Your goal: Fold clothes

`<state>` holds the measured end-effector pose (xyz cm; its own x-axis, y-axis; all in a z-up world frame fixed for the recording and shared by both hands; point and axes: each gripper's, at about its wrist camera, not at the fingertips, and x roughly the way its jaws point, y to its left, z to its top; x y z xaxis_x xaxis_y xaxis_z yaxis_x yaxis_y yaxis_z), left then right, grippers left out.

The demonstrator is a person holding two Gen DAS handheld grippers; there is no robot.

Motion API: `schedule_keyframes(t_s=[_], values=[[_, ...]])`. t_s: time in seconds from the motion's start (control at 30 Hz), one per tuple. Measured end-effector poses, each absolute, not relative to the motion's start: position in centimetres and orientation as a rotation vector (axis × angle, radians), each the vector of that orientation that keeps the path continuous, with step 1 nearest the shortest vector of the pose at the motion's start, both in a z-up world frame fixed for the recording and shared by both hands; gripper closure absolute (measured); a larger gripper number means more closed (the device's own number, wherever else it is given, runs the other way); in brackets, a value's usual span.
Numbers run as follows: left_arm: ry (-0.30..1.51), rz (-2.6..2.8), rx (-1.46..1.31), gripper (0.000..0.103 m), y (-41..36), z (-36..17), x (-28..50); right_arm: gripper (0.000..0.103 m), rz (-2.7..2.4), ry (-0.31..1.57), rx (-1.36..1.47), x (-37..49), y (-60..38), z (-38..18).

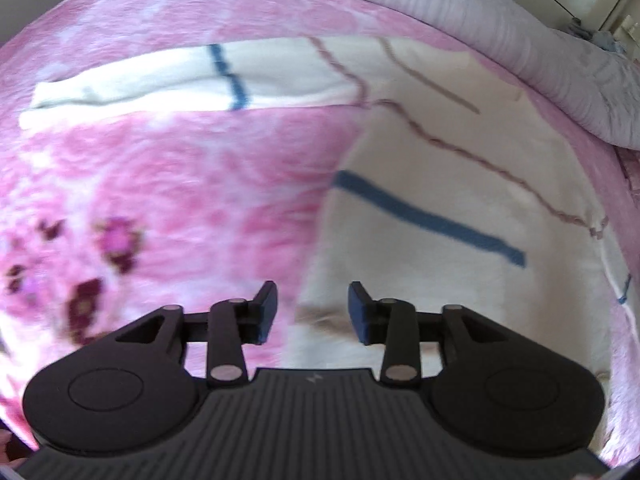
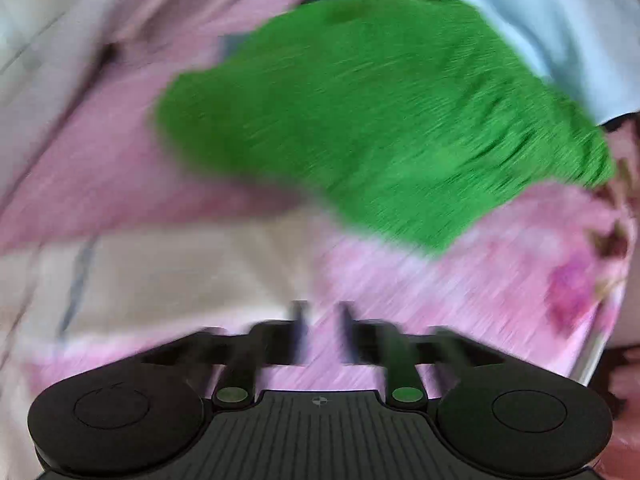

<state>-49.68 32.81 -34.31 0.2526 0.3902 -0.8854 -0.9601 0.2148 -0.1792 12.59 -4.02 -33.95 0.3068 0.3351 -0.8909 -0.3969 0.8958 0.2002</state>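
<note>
A cream sweater (image 1: pixel 432 184) with blue and brown lines lies flat on a pink floral blanket (image 1: pixel 180 184); one sleeve (image 1: pixel 160 84) stretches out to the left. My left gripper (image 1: pixel 312 312) is open and empty, hovering over the sweater's lower edge. In the blurred right wrist view, a green garment (image 2: pixel 380 120) lies on the pink blanket (image 2: pixel 460 280), with the cream sweater (image 2: pixel 160 276) at the left. My right gripper (image 2: pixel 322 332) has its jaws a small gap apart with nothing between them, above the blanket just short of the green garment.
A rolled grey-lilac quilt (image 1: pixel 520 40) borders the blanket at the back right. A pale blue cloth (image 2: pixel 540 20) and a pink striped cloth (image 2: pixel 140 140) lie behind the green garment.
</note>
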Motion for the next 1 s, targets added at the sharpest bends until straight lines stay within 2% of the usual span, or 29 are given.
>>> schedule_keyframes(t_s=[0.03,0.2,0.3,0.37,0.4,0.43,0.47,0.63,0.8,0.87,0.9,0.93,1.0], values=[[0.818,1.101,-0.889,0.062,32.7,-34.4,-50.6,0.031,0.552,1.196,-0.067,10.4,-3.8,-33.9],[0.734,1.07,-1.089,0.062,31.9,-35.5,-54.5,0.031,0.88,1.43,-0.101,-1.2,-1.8,-34.5],[0.667,1.015,-1.224,0.058,31.3,-36.8,-55.2,0.031,0.969,1.465,-0.132,-5.9,-1.0,-34.9],[0.661,0.985,-1.259,0.061,31.1,-37.9,-54.8,0.032,0.966,1.466,-0.144,-7.5,-0.5,-35.4],[0.657,0.966,-1.261,0.065,31.0,-38.4,-54.4,0.046,0.964,1.46,-0.152,-8.2,-0.3,-35.6],[0.663,0.942,-1.24,0.096,31.0,-38.7,-53.9,0.099,0.964,1.444,-0.167,-8.5,0.1,-35.6],[0.677,0.92,-1.185,0.099,30.9,-38.4,-53.3,0.097,0.969,1.445,-0.181,-8.9,0.4,-35.7],[0.647,0.859,-0.944,0.099,29.6,-34.9,-53.5,0.098,1.03,1.361,-0.176,-8.8,0.1,-33.7],[0.895,0.809,-0.767,0.098,28.5,-37.1,-53.2,0.097,0.934,1.402,-0.205,-8.8,0.1,-36.2],[0.918,0.768,-0.665,0.09,27.4,-36.5,-52.2,0.096,0.914,1.37,-0.254,-9.4,0.4,-35.8],[0.928,0.747,-0.614,0.088,26.8,-36.2,-51.7,0.091,0.904,1.347,-0.296,-9.9,0.7,-35.1],[0.938,0.725,-0.564,0.086,26.3,-35.9,-51.2,0.081,0.895,1.314,-0.344,-10.4,0.9,-34.4],[0.956,0.682,-0.462,0.086,25.2,-35.3,-50.2,0.072,0.898,1.184,-0.483,-11.9,0.7,-32.5]])
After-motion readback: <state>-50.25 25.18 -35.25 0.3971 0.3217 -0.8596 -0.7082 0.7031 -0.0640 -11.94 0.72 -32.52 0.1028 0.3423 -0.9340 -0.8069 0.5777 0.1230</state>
